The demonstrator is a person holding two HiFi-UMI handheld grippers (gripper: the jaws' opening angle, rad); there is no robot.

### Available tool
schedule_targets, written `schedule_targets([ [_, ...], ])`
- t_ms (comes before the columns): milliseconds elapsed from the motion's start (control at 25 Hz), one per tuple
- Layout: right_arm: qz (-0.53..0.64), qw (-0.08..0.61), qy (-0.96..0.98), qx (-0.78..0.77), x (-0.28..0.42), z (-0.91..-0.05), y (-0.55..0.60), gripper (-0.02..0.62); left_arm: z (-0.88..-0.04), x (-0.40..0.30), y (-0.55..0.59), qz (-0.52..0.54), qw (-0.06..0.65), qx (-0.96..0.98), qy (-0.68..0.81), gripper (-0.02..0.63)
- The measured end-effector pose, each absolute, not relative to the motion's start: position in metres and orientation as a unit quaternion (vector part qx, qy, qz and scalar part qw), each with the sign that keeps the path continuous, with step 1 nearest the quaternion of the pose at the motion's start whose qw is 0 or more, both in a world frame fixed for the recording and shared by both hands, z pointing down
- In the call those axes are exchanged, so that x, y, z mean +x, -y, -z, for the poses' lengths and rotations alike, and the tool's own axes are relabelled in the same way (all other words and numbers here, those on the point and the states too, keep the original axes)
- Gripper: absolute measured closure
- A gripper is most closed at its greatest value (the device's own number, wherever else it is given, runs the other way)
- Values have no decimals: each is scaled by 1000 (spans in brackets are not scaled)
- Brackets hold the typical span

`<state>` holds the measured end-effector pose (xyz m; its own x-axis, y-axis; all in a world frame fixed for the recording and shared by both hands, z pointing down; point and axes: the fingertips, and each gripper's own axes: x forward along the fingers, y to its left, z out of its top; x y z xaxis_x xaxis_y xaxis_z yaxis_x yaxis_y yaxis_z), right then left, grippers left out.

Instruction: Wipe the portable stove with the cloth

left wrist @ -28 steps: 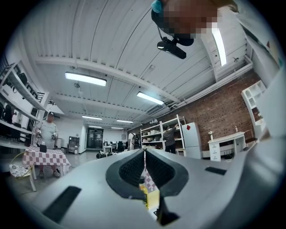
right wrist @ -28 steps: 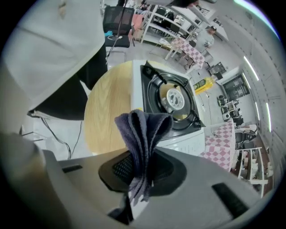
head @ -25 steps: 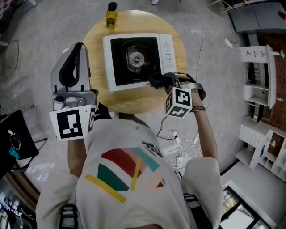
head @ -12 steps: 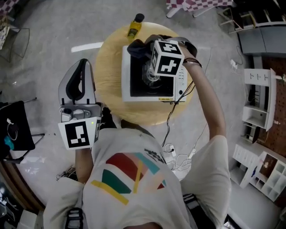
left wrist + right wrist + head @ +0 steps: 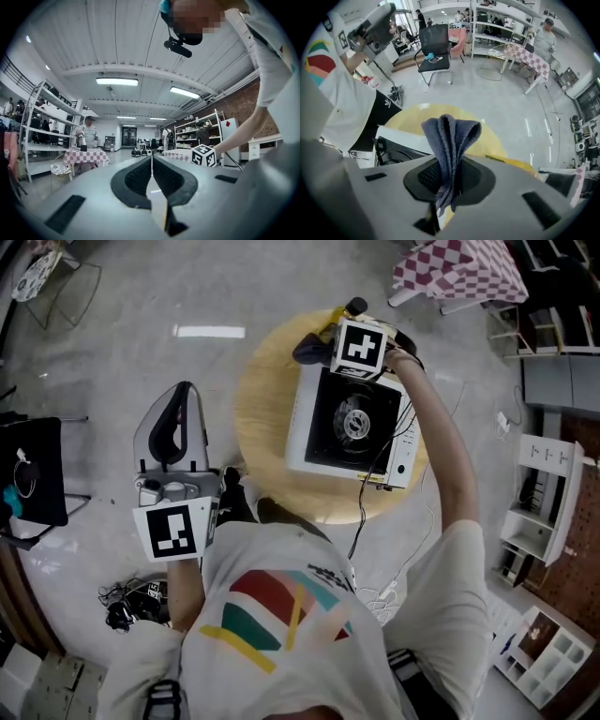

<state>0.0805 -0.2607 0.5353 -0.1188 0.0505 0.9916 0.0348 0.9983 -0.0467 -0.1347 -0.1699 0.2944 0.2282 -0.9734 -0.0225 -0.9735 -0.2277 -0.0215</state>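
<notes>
While the right gripper is clenching it between its jaws, the dark blue cloth is standing up in a folded bunch from the pads, with a loose end hanging down behind them. In the head view the cloth is lying over the far corner of the portable stove, though contact with the stove cannot be made out. The stove, white-cased with a black top and a round burner at its centre, is sitting on the round wooden table, turned at an angle to the person. Its control panel is facing the table's right edge. A yellow bottle with a black cap is standing just beyond the cloth, near the table's far rim. A black cable is trailing from the stove's near side down to the floor. The left gripper is being held well apart from the table at the person's left, its jaws pressed together on nothing and pointing out into the room. A black chair is standing further left.
</notes>
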Motion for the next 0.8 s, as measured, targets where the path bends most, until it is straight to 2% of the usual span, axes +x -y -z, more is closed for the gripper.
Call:
schedule_targets([
  [360,-28,665,745,-50,79,-545,256,563,-304,-141,172,2,7,-779,-627,597],
  [800,-68,688,723,-10,166,-549,249,563,-304,-118,177,10,9,-791,-612,597],
])
